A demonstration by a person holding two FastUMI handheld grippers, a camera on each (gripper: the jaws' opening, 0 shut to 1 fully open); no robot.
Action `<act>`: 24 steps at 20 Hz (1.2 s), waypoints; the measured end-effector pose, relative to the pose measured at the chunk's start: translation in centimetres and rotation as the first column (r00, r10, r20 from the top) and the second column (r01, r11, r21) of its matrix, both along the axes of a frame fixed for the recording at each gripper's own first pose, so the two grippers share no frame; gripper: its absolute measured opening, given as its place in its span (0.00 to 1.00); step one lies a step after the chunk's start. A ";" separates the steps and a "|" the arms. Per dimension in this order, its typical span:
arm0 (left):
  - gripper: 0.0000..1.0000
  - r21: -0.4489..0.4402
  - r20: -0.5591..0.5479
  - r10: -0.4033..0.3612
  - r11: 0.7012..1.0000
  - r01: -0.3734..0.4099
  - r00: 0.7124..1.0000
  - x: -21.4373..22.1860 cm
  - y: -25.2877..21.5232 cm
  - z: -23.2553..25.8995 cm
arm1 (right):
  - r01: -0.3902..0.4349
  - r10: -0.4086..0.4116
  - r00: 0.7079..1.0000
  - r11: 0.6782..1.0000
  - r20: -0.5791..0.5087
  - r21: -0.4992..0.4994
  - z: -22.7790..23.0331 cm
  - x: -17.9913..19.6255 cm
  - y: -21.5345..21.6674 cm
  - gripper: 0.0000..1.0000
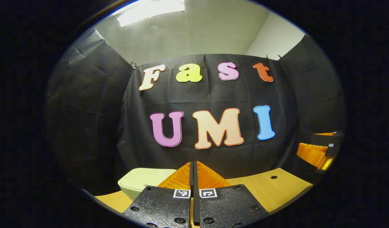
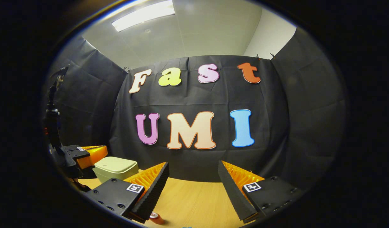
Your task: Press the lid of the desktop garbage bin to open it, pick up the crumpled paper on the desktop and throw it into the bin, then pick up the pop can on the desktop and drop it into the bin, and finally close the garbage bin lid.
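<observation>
Wood-grain laminate forms the desktop [image 2: 194,199], a smooth, light tan surface backed by matte black cloth walls with visible creases. One garbage bin [image 2: 115,168] stands on it: a pale, cream-green plastic box with rounded corners and a flat, slightly domed lid, which sits closed. In the right gripper view the bin is at the left, toward the back of the desktop; in the left gripper view the same bin [image 1: 143,183] lies low and left, just beyond the fingers. One pop can [image 2: 156,218] appears at the bottom edge of the right gripper view, just below that gripper's left finger; only a small reddish part with a pale end is visible, so its posture cannot be told. The left gripper [image 1: 194,177] has its two fingers closed together, ribbed faces meeting along a thin seam, with nothing between them. The right gripper [image 2: 193,182] is spread wide, its two wedge-shaped fingers well apart over bare desktop, holding nothing. Each finger carries a ribbed inner pad and a textured black mount bearing one small square marker. The left gripper [image 2: 86,155] also shows at the far left of the right gripper view, just beside the bin.
</observation>
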State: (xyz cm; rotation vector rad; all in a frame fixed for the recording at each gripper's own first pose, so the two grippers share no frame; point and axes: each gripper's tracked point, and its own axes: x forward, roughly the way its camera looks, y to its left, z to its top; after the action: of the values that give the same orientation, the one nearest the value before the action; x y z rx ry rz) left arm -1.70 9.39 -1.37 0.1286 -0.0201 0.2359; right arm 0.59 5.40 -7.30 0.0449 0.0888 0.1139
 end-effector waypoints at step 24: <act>0.00 -0.093 -0.214 0.134 0.983 -0.156 0.968 1.4 14.5 -10.9 | 0.084 -0.095 0.991 0.989 -0.092 -0.120 -3.6 -1.3 3.7 0.99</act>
State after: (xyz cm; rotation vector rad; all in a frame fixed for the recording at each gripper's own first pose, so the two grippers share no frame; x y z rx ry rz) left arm -0.27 23.93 -12.30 0.0444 0.2105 0.3685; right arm -0.74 9.13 -10.88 -0.0615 0.1910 0.0164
